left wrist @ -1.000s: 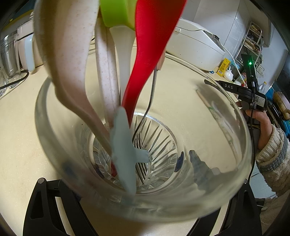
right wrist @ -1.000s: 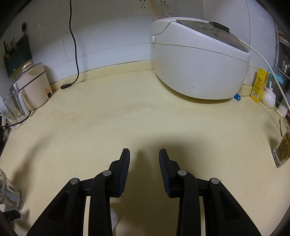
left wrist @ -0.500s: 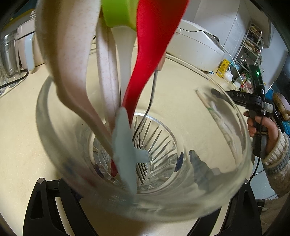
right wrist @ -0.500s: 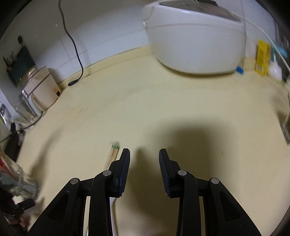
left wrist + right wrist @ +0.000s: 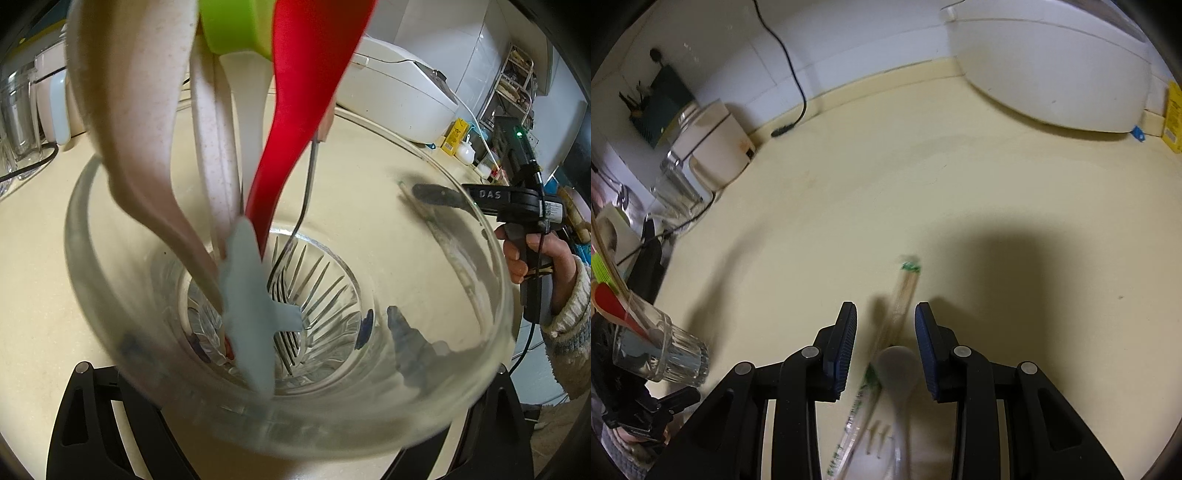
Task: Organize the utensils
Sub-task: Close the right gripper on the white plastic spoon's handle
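The glass cup point(image 5: 288, 332) already has many things standing in it: a red spoon point(image 5: 295, 122), a fork point(image 5: 295, 295), a speckled pink spoon point(image 5: 140, 155) and a pale blue tool point(image 5: 251, 306). The left gripper point(image 5: 291, 424) has the cup between its wide fingers; whether they press on the glass I cannot tell. More is left to do, I think. On the counter point(image 5: 960, 192) lie wrapped chopsticks point(image 5: 901, 299) and a white spoon point(image 5: 897, 369). The right gripper point(image 5: 885, 345) hangs over them, spread apart and empty. The chopsticks lie flat, their long side running away from the gripper toward the wall. The spoon's bowl also faces away.
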`<state>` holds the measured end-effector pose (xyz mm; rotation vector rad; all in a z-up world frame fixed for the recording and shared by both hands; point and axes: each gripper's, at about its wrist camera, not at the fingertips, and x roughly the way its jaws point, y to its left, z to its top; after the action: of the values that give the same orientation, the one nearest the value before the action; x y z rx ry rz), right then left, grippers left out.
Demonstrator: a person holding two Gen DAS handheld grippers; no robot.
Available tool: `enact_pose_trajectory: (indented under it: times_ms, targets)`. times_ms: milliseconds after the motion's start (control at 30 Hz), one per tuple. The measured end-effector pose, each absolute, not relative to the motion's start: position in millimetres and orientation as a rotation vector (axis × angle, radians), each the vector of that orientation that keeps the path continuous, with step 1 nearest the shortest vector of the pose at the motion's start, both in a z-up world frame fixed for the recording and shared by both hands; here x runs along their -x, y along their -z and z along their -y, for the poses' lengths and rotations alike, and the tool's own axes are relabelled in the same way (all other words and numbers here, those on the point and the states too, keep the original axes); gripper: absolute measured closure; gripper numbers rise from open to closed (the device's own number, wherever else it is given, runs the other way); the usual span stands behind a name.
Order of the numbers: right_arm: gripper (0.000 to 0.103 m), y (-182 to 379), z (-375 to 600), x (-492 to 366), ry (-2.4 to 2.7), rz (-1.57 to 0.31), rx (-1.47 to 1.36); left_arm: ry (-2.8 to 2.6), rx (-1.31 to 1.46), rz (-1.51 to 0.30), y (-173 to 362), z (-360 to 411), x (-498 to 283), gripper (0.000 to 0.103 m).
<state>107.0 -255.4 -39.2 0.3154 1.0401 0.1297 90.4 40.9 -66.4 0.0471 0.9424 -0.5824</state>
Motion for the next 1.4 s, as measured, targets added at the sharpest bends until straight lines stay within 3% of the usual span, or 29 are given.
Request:
enact_pose_trajectory:
  times_ms: [400,800,1400]
  targets:
    - [0.07,43,195,-114,-0.406,-1.067,-0.295,0.582,-0.049,-0.943,66,-39,-89,0.009]
    - [0.07,11,253,-88,-0.269,-0.995,-0.299,0.585,-0.042,-0.944,66,-40,-90,0.009]
    - [0.07,39,217,-76,-0.223,-1.044,0.08,0.587,-0.037,-0.945,67,-43,-91,0.009]
